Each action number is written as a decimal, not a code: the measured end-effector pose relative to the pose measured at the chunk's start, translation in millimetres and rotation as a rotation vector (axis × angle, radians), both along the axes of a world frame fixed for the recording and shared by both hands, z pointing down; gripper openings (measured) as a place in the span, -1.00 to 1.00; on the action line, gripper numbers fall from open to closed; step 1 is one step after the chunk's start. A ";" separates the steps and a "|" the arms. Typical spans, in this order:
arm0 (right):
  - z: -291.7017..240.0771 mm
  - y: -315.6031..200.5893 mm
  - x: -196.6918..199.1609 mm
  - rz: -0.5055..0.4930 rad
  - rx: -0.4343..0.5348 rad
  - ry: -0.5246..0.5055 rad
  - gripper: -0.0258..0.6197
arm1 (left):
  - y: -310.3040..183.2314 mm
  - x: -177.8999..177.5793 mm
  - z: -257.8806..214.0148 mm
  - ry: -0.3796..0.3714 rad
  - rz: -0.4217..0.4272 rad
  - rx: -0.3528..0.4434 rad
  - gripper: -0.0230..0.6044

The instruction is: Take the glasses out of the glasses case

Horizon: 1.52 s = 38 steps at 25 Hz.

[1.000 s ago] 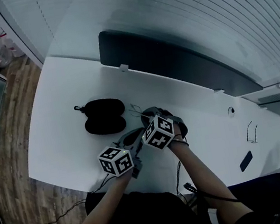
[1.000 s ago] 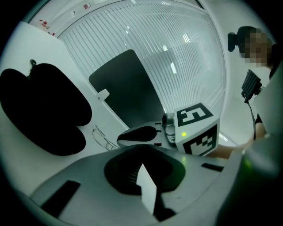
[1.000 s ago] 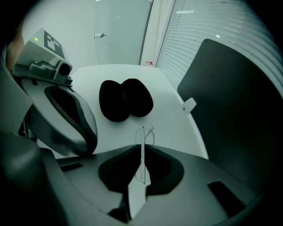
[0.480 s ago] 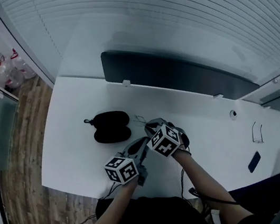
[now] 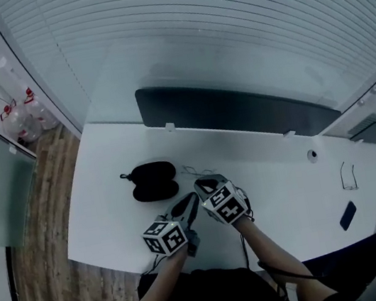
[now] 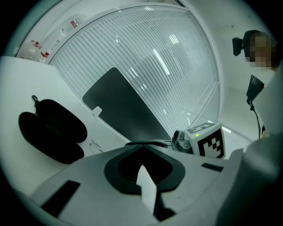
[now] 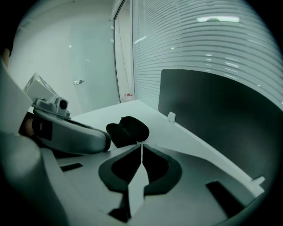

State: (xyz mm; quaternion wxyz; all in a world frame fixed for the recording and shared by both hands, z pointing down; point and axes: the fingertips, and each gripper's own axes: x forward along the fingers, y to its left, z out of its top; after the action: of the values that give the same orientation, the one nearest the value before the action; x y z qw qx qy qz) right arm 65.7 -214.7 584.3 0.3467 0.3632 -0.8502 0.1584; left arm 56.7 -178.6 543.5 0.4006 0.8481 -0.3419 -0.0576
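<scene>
The black glasses case (image 5: 152, 181) lies open on the white desk (image 5: 109, 196), its two halves side by side; it also shows as the case (image 6: 51, 130) and the case (image 7: 128, 129). Thin-wire glasses (image 5: 193, 170) rest on the desk just right of the case, also visible as the glasses (image 6: 95, 146). My left gripper (image 5: 192, 199) hovers near the desk's front edge, shut and holding nothing. My right gripper (image 5: 201, 182) is beside it, close to the glasses, also shut and holding nothing. The jaws of both meet in the left gripper (image 6: 142, 145) and the right gripper (image 7: 141, 145).
A long dark panel (image 5: 232, 113) stands along the back of the desk. At the right lie a dark phone (image 5: 346, 215) and a thin wire object (image 5: 347, 176), with a round grommet (image 5: 311, 155) nearby. Bottles (image 5: 20, 118) sit on the wooden floor at left.
The head view has drawn back and tilted up, so everything looks smaller. Both grippers stay side by side near the glasses; case and glasses have not moved on the desk.
</scene>
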 end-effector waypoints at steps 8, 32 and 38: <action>-13.5 21.4 7.0 0.138 0.020 -0.198 -0.86 | 10.0 -0.4 -10.7 -0.037 0.023 0.044 -0.89; -44.1 97.3 -2.6 0.291 0.102 -0.449 -0.86 | 67.8 -4.6 -32.6 -0.119 -0.019 0.165 -0.89; -42.8 112.7 -8.3 0.265 0.087 -0.464 -0.86 | 83.5 -9.6 -31.5 -0.123 -0.044 0.160 -0.89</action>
State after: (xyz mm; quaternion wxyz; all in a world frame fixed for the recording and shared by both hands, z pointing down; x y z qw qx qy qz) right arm 57.4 -102.0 541.5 0.1030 0.4396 -0.8580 0.2448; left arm 47.2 -95.1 512.0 0.3084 0.8717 -0.3786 -0.0414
